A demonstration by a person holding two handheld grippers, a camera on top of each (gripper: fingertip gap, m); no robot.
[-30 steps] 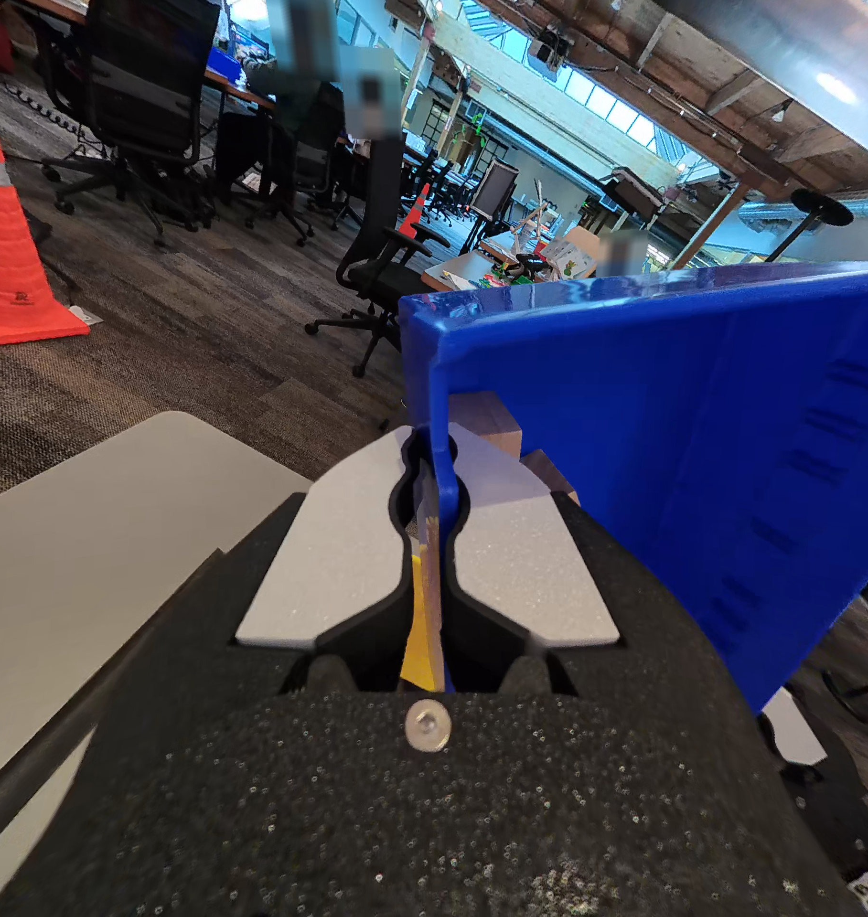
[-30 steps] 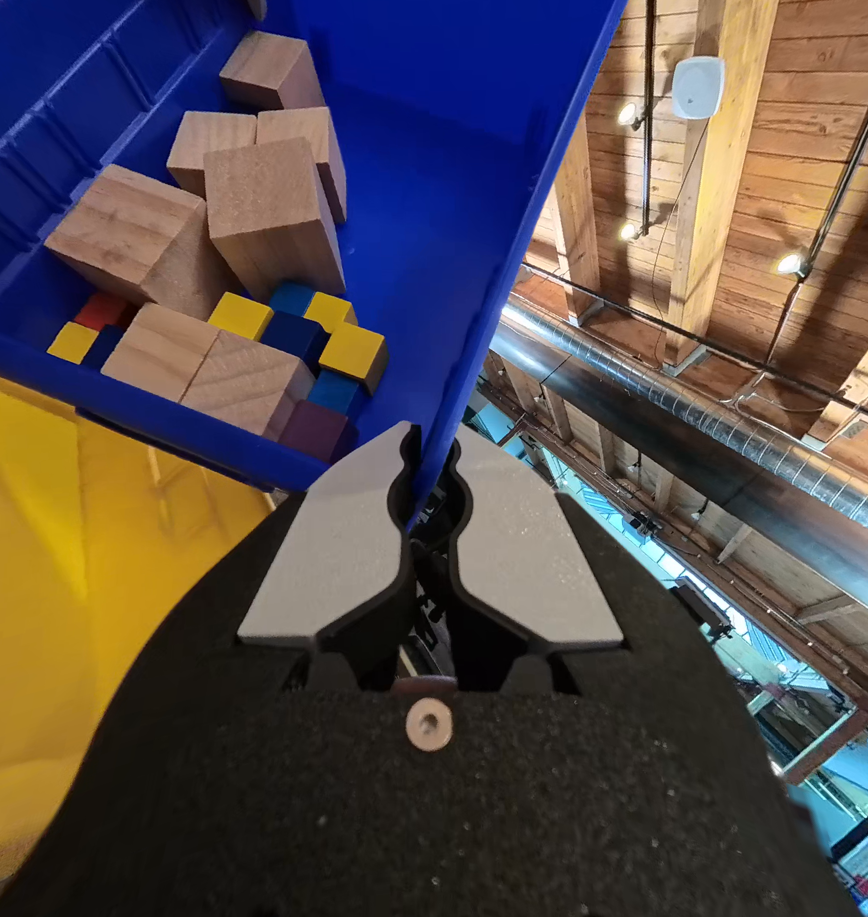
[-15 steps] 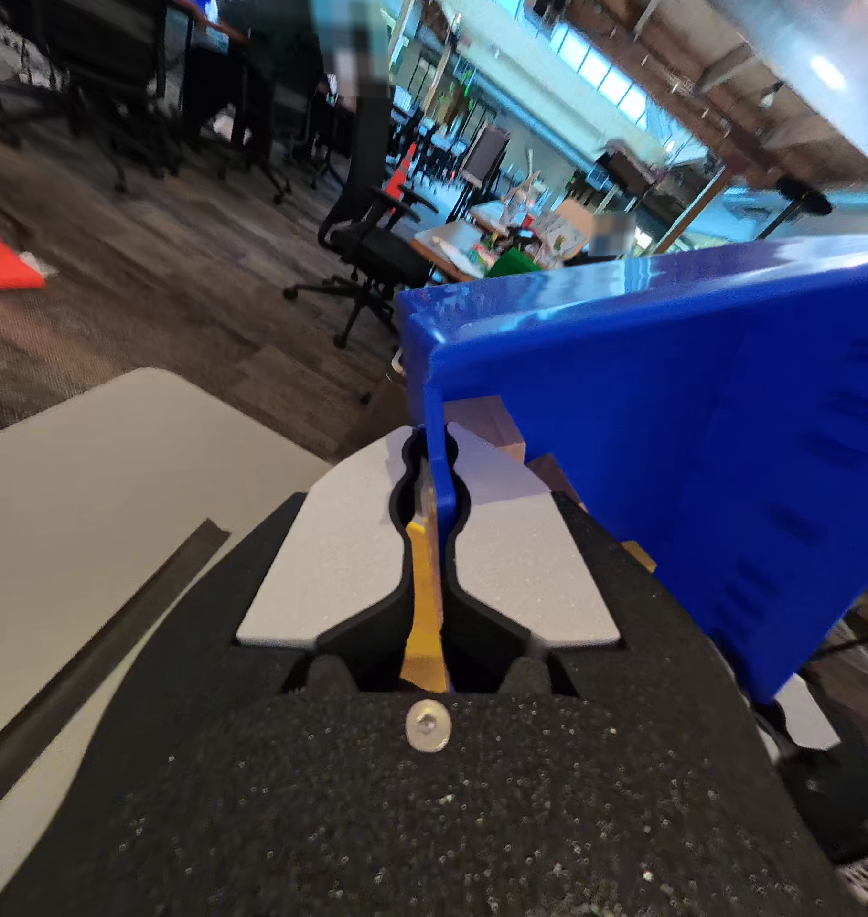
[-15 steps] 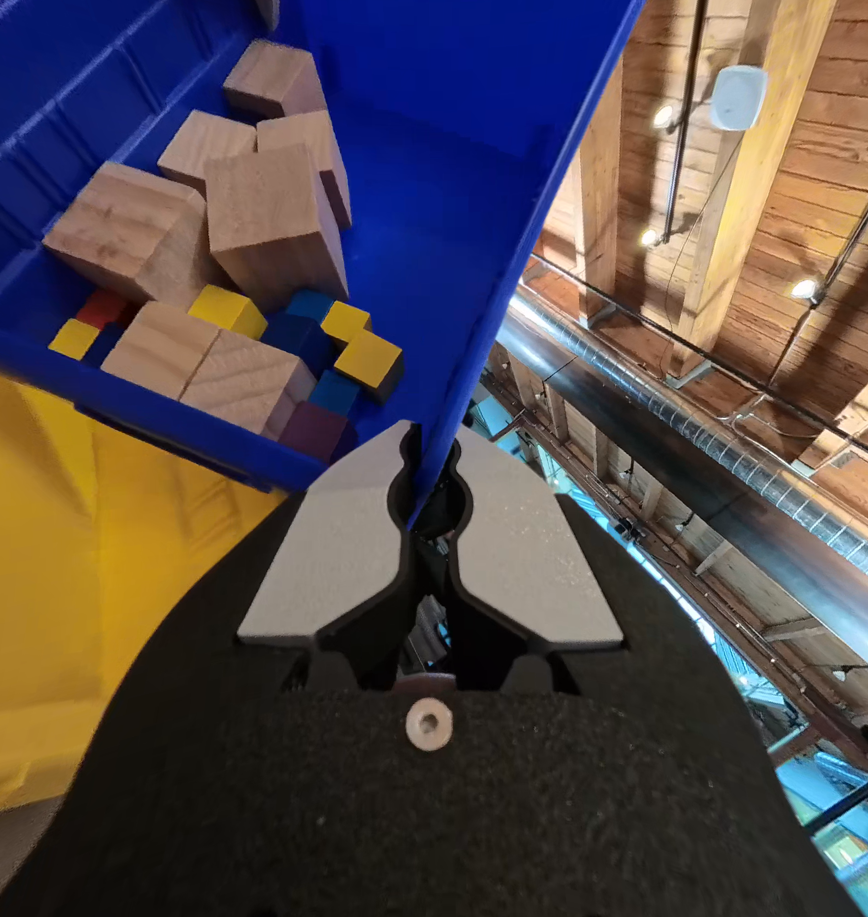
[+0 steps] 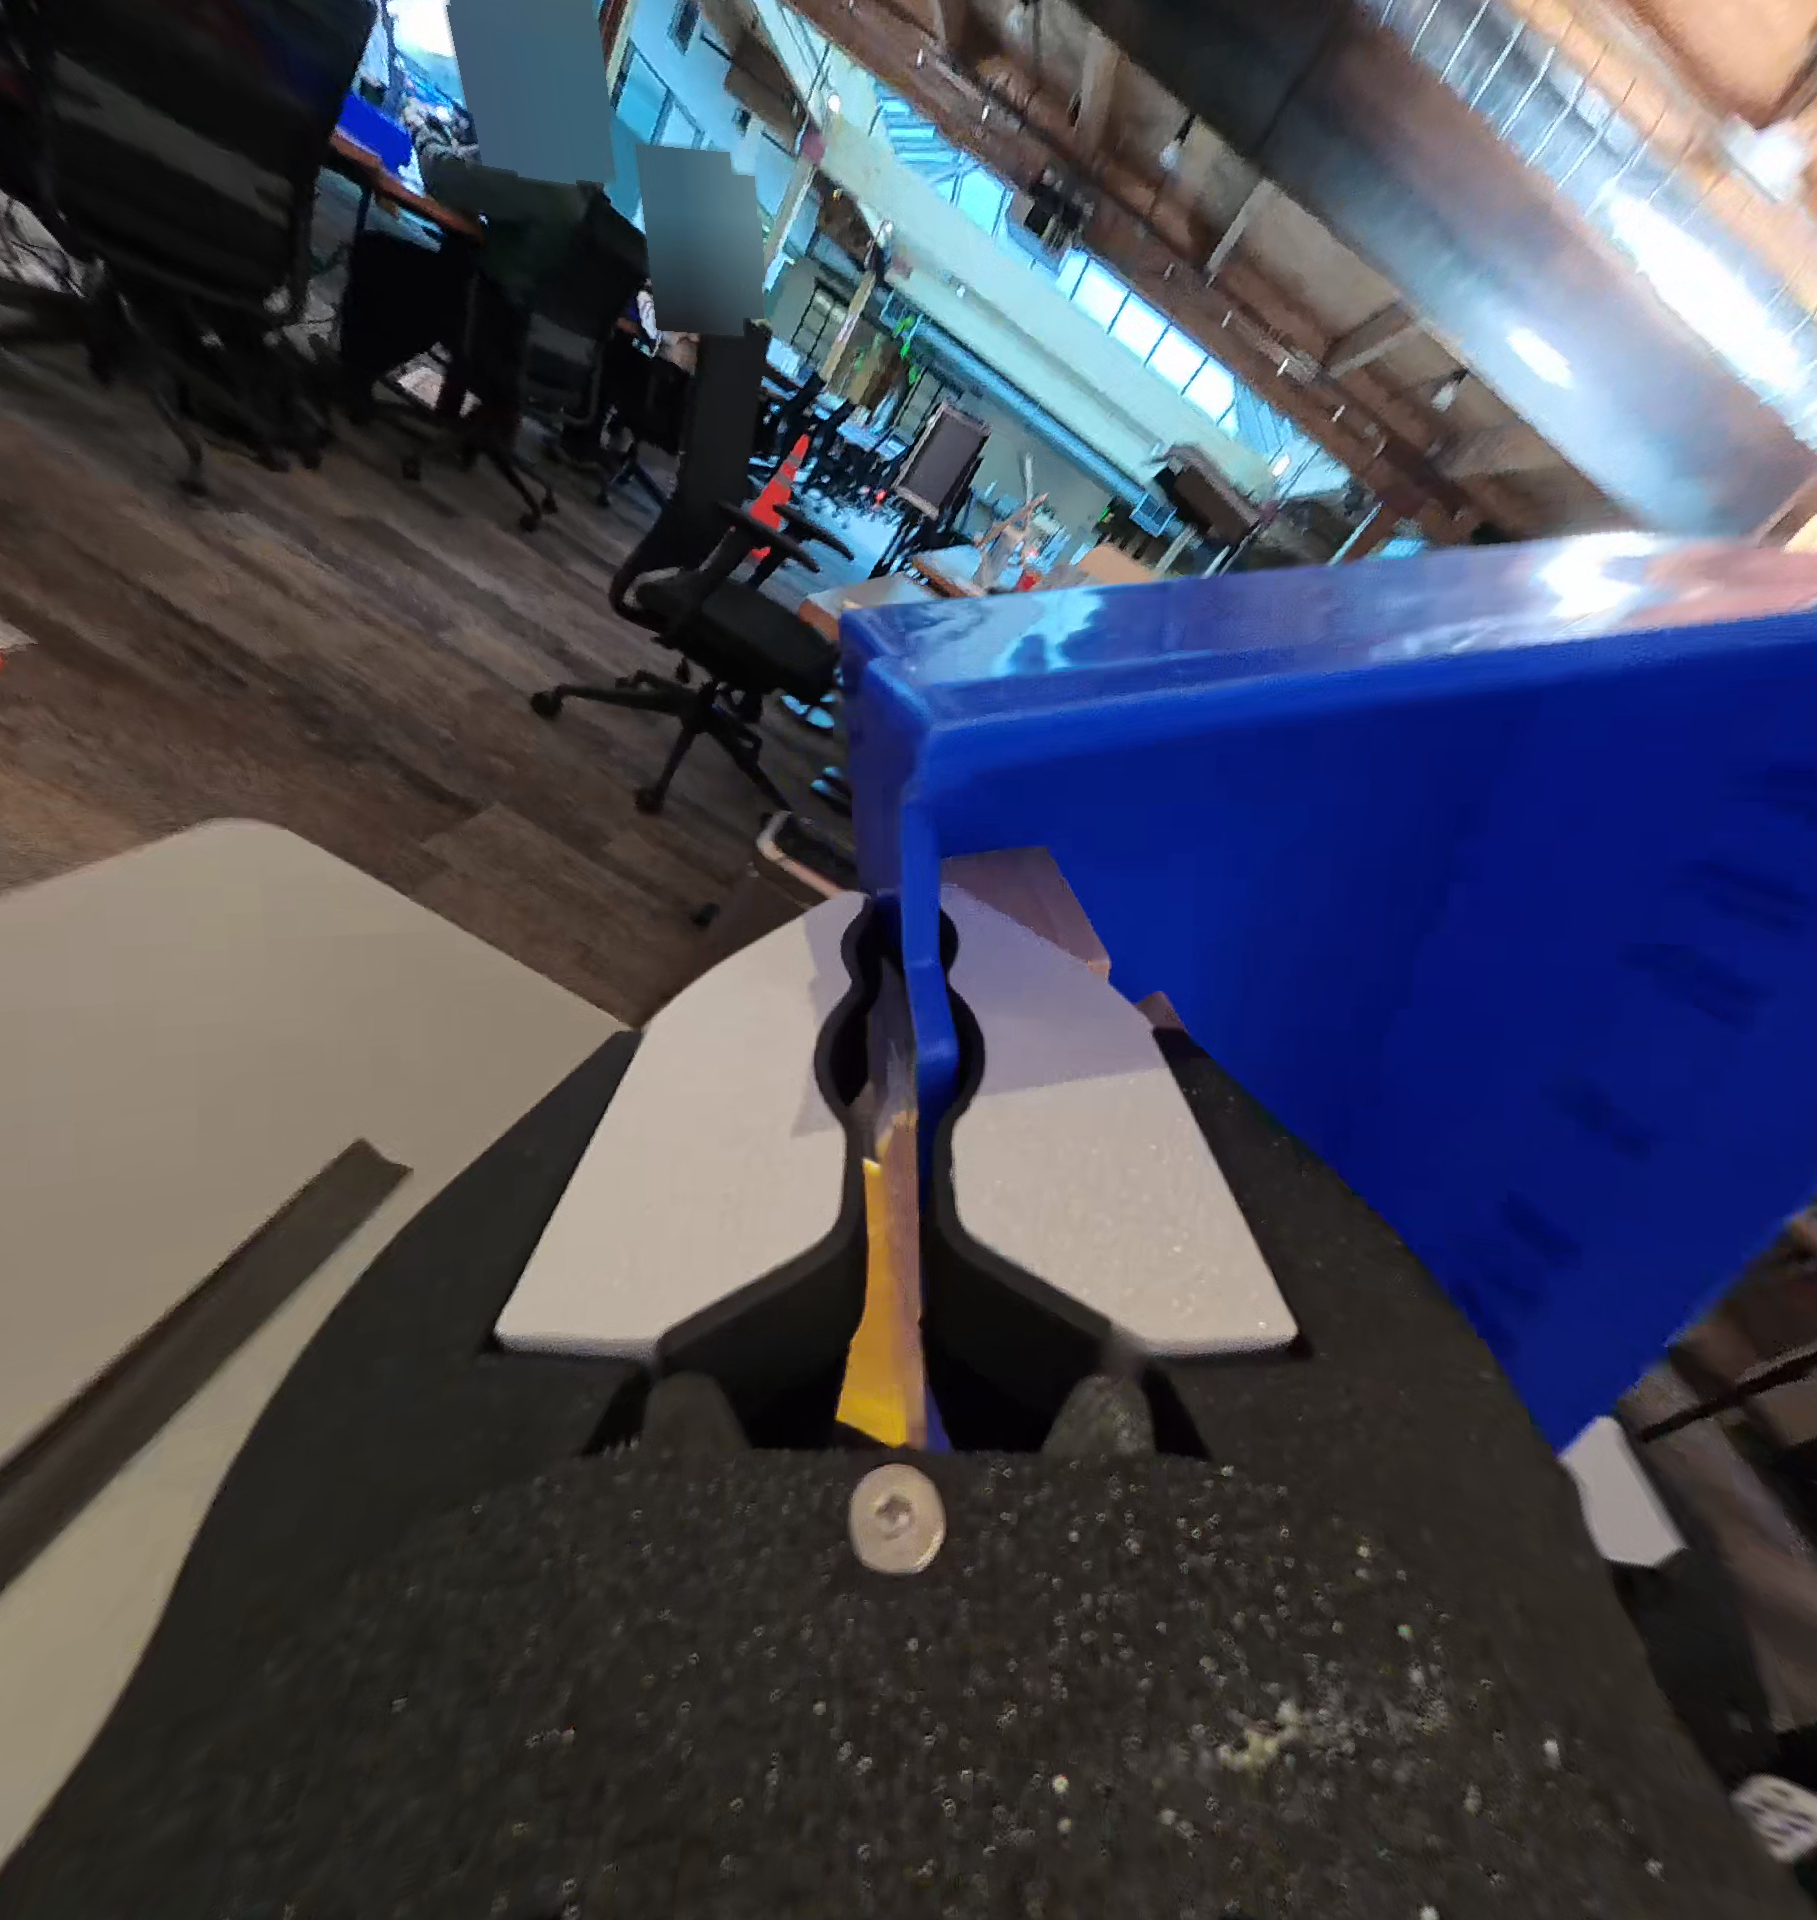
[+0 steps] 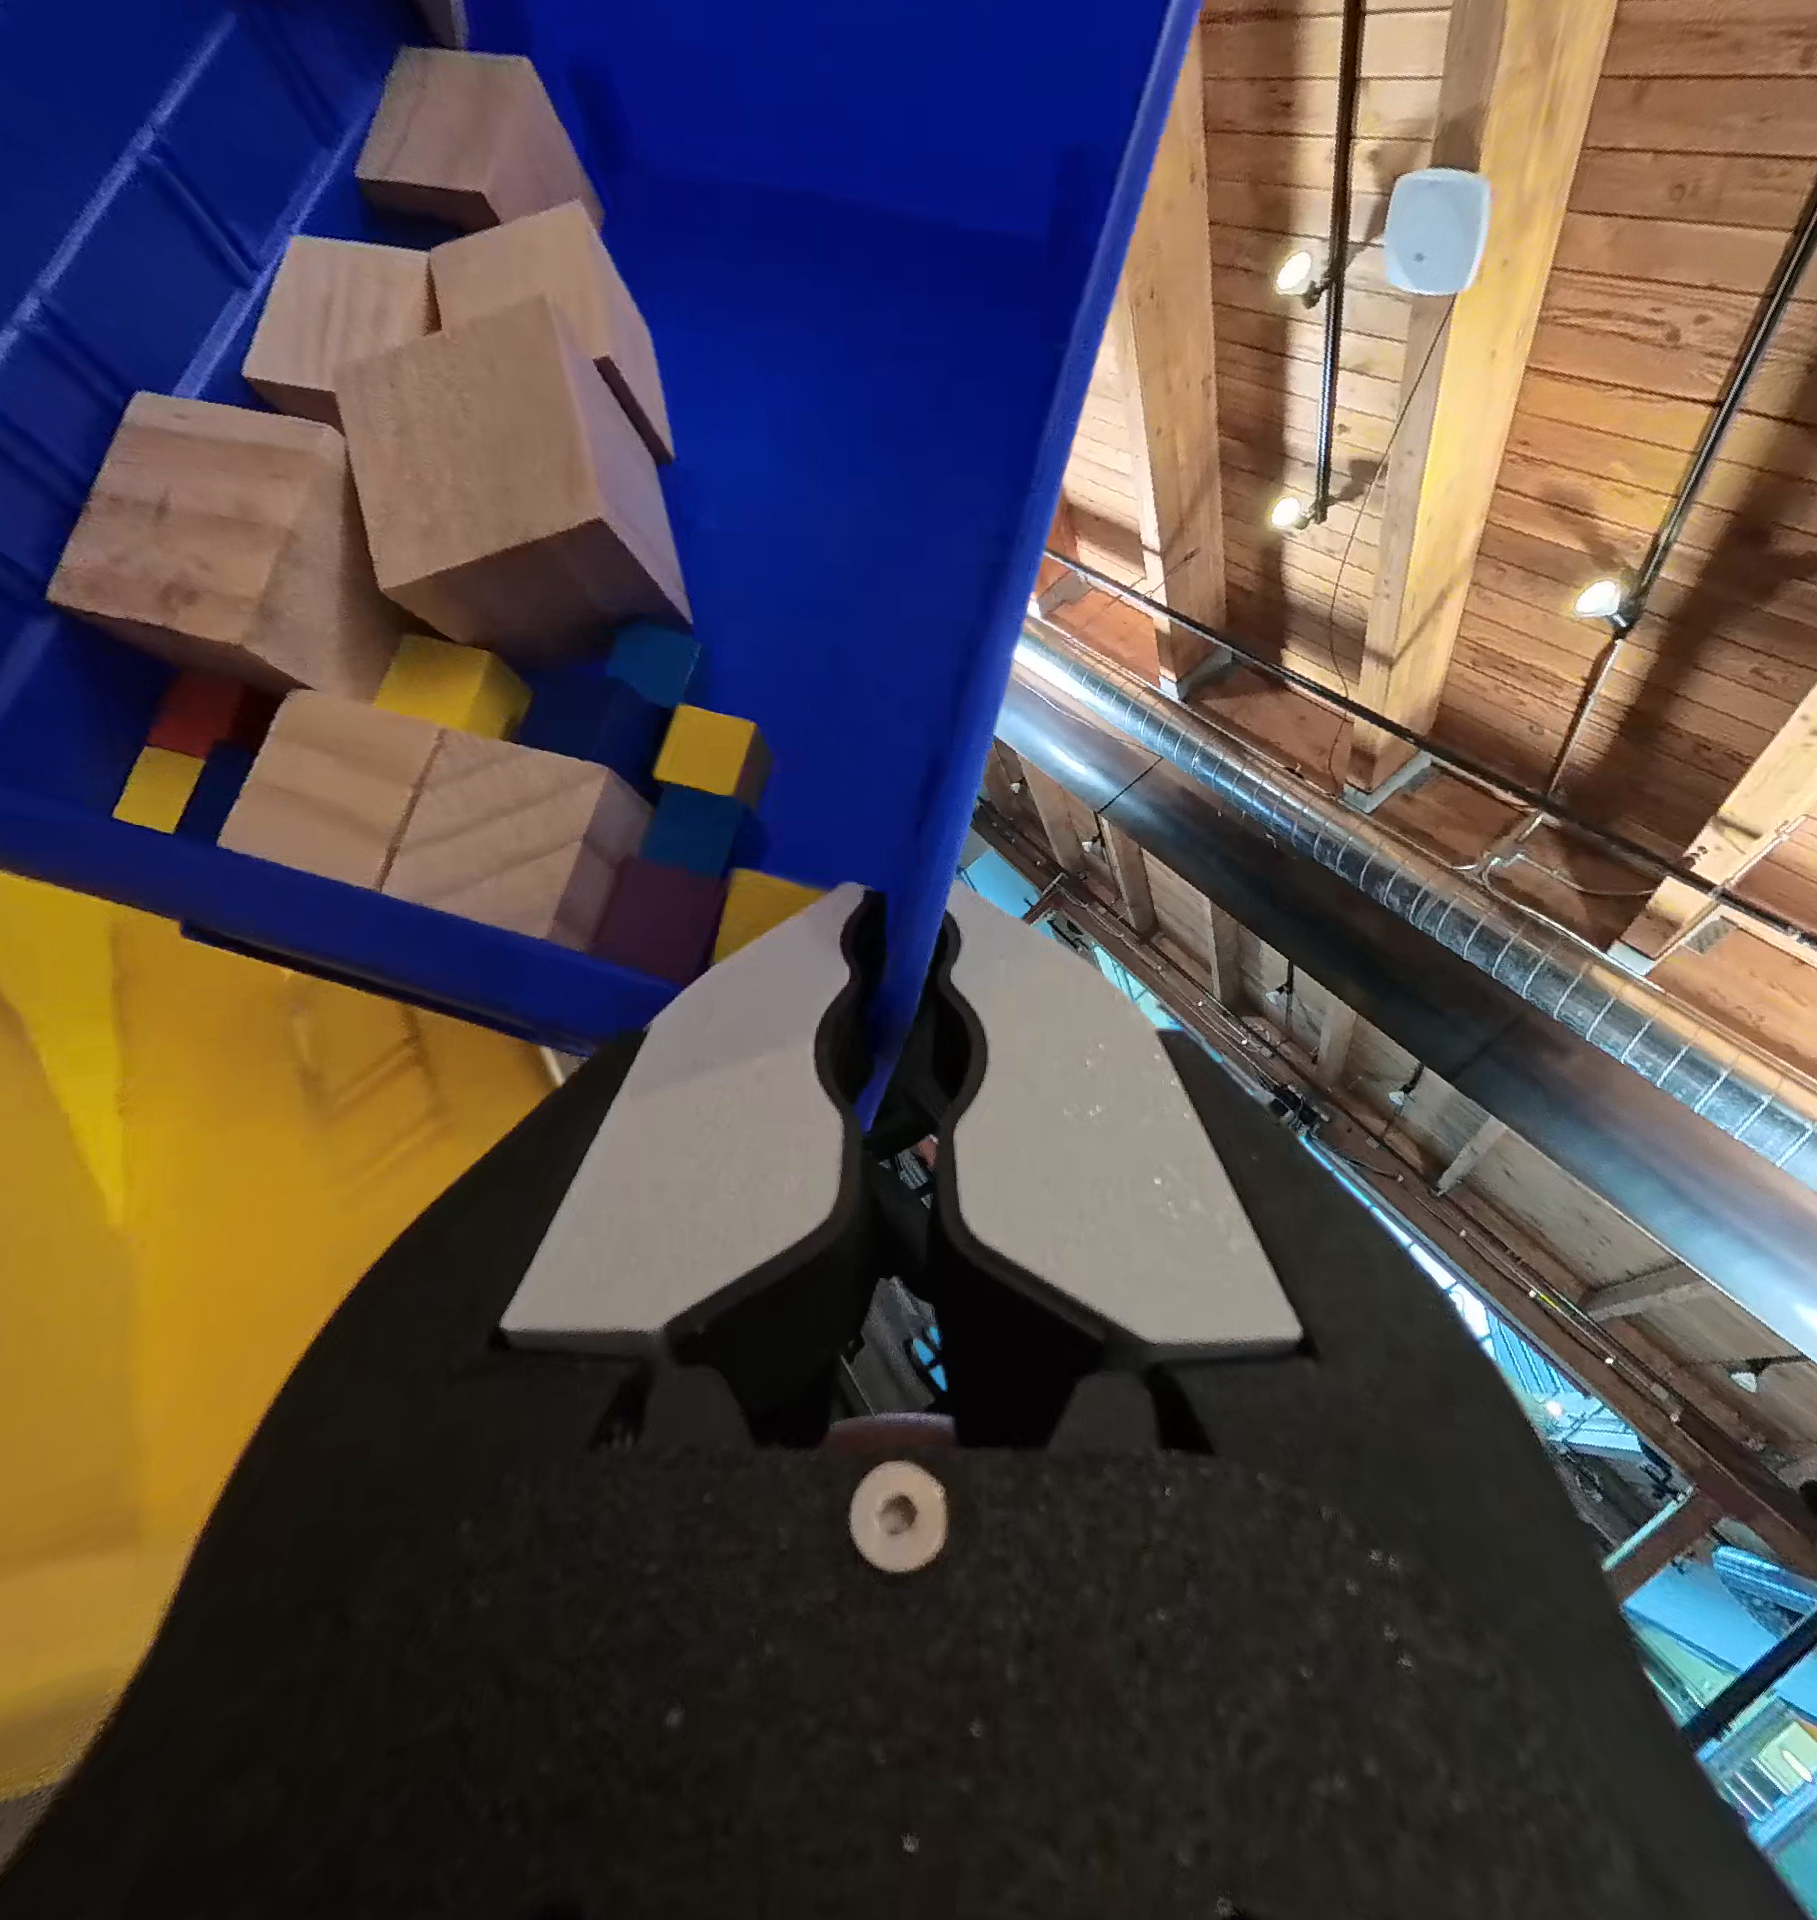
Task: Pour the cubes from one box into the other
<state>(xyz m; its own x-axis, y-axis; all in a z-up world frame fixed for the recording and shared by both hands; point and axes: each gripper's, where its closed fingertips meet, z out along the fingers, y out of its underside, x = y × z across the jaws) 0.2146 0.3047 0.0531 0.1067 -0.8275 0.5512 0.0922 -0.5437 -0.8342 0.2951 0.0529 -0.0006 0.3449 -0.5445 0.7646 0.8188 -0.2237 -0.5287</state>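
The left gripper (image 5: 899,997) pinches one side wall of the blue box (image 5: 1403,935), the thin wall held tight between its two grey fingers (image 5: 717,1164). The right gripper (image 6: 899,997) is pressed onto the opposite wall of the same blue box (image 6: 831,312) in the same way, with the wall's edge running down into the narrow gap between its fingers (image 6: 1101,1174). The box is lifted and tilted, so its open inside faces the right wrist view, while the left wrist view shows its outer wall rising up and to the right of the gripper.

Below the tilted box lies the yellow box (image 6: 156,1195), filling the lower left of the right wrist view just under the blue rim; a sliver of it (image 5: 883,1330) also shows between the left gripper's fingers. The grey desk (image 5: 156,1039) spreads to the left of the left gripper, with carpeted floor and an office chair (image 5: 717,623) beyond.

Inside the blue box, large plain wooden cubes (image 6: 488,499) are heaped against the lower rim, just ahead and left of the right gripper. Small coloured cubes (image 6: 706,748) in yellow, blue, red and purple sit wedged among and under them, close to the fingertips.
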